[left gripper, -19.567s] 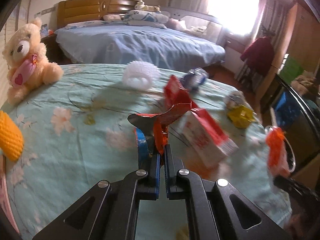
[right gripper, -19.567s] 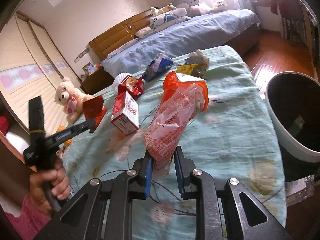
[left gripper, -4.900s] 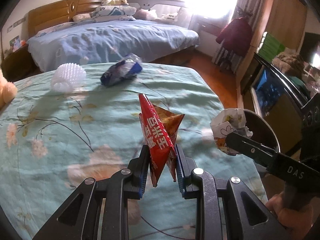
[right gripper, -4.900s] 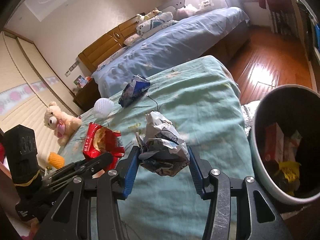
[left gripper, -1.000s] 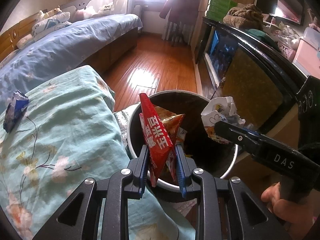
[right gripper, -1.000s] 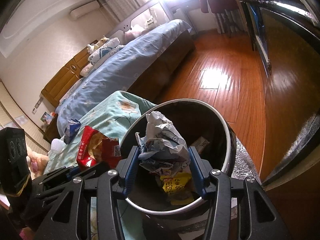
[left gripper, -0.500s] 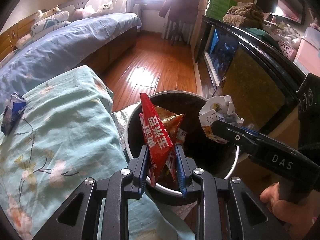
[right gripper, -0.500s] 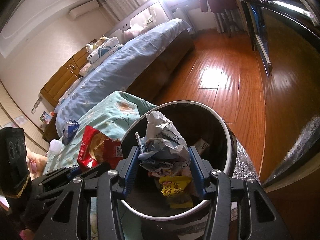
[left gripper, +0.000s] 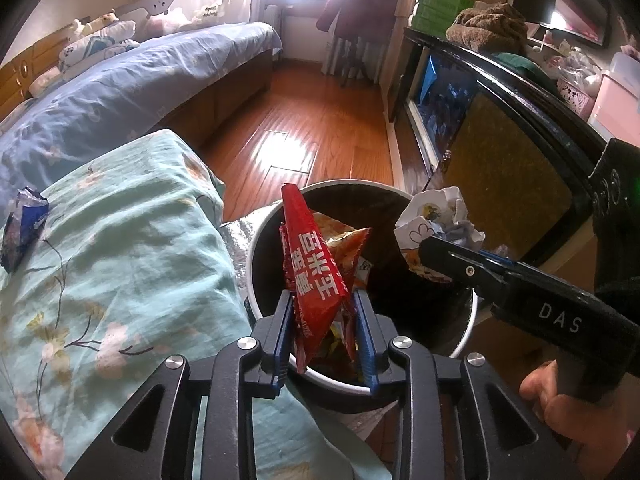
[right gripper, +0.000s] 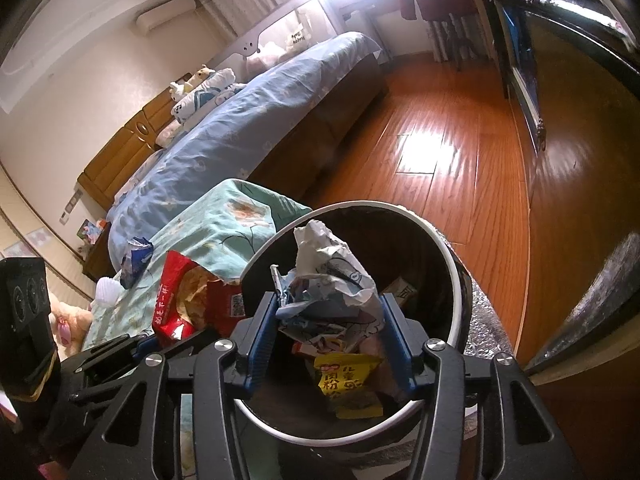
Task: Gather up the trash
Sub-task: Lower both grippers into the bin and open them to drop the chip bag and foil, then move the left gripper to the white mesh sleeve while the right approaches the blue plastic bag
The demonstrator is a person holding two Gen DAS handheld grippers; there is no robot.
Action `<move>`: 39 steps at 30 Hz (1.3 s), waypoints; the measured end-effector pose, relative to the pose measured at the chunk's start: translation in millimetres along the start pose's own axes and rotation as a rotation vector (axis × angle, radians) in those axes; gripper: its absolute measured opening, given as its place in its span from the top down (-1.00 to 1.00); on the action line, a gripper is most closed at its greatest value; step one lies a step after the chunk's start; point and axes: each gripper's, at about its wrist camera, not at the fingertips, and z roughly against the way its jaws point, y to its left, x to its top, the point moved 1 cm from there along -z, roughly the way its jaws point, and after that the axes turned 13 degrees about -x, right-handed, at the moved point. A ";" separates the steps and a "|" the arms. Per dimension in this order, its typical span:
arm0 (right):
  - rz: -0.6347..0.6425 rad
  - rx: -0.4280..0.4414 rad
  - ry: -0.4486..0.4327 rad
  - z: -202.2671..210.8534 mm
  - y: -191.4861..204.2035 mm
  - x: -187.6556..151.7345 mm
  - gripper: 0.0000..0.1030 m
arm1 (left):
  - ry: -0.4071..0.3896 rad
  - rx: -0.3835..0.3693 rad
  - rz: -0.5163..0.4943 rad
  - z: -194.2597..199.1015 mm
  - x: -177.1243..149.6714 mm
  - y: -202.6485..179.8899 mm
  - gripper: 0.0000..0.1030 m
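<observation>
Since a second ago your two grippers have barely shifted: both loads hang over the bin as they did then, though the bin's mouth now sits a little nearer in the left wrist view.

Nearest you, your left gripper (left gripper: 323, 316) is closed narrow on a red snack bag (left gripper: 312, 272), which stands upright between the blue pads with its white lettering facing you. It hangs over the near left part of the trash bin's white rim (left gripper: 256, 236). To its right your right gripper (right gripper: 328, 328) is spread fairly wide yet clamped on a crumpled white paper wrapper (right gripper: 332, 284), held above the middle of the bin's dark opening. Your right hand (left gripper: 576, 412) grips the handle at the near right edge of the left wrist view.

Down inside the bin, a yellow packet (right gripper: 348, 380) lies near the front wall among other scraps that are too dark to name.

Left of the bin, the teal floral cloth (left gripper: 120, 264) covers the table, touching the bin's side. Further left on it lies a blue wrapper (left gripper: 22, 232), well apart from the bin. A white ribbed object (right gripper: 107, 290) sits further back on the cloth.

Beyond are the wooden floor (left gripper: 304, 136) and the bed with a blue cover (left gripper: 120, 84).
</observation>
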 end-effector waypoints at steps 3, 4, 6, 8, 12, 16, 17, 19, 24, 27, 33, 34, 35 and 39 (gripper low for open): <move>-0.003 -0.003 0.003 -0.3 -1.4 1.5 -0.06 | 0.001 0.001 -0.004 -0.2 -0.2 -1.2 0.37; -0.005 -0.004 0.005 -0.1 -2.8 1.6 -0.09 | 0.003 0.000 -0.004 -0.4 0.0 -1.3 0.30; -0.011 -0.012 0.006 0.5 -5.5 1.7 -0.21 | 0.005 0.001 -0.003 0.3 -0.4 -0.6 0.11; -0.025 -0.012 0.008 1.4 -8.7 1.4 -0.29 | 0.002 0.002 -0.001 1.8 -1.3 1.4 0.03; -0.042 -0.012 0.006 4.8 -11.8 -0.2 -0.35 | -0.002 0.001 0.018 7.5 -6.6 7.1 -0.03; -0.043 -0.007 0.003 8.9 -8.0 -3.3 -0.40 | -0.015 0.007 0.040 18.2 -13.4 14.0 -0.09; -0.044 -0.004 0.002 9.9 -6.2 -4.3 -0.43 | -0.021 0.008 0.046 22.3 -15.8 16.4 -0.09; -0.043 0.005 0.000 12.3 -2.1 -6.9 -0.48 | -0.037 0.017 0.059 31.8 -21.9 22.0 -0.10; -0.017 0.009 -0.008 18.2 18.5 -14.4 -0.57 | -0.080 0.042 0.098 61.5 -42.3 38.7 -0.10; 0.010 0.029 -0.027 23.9 38.2 -18.5 -0.63 | -0.104 0.064 0.135 82.1 -56.0 54.6 -0.18; 0.043 0.090 -0.027 24.0 77.5 -26.4 -0.70 | -0.159 0.121 0.232 121.4 -80.7 87.4 -0.19; 0.053 0.099 -0.023 22.8 84.7 -28.8 -0.71 | -0.168 0.134 0.248 127.7 -85.6 93.2 -0.19; 0.070 0.110 -0.016 20.4 95.0 -31.8 -0.71 | -0.174 0.143 0.263 132.9 -89.5 97.9 -0.19; 0.118 0.135 0.008 13.1 123.8 -42.1 -0.71 | -0.187 0.188 0.318 155.3 -108.3 121.1 -0.20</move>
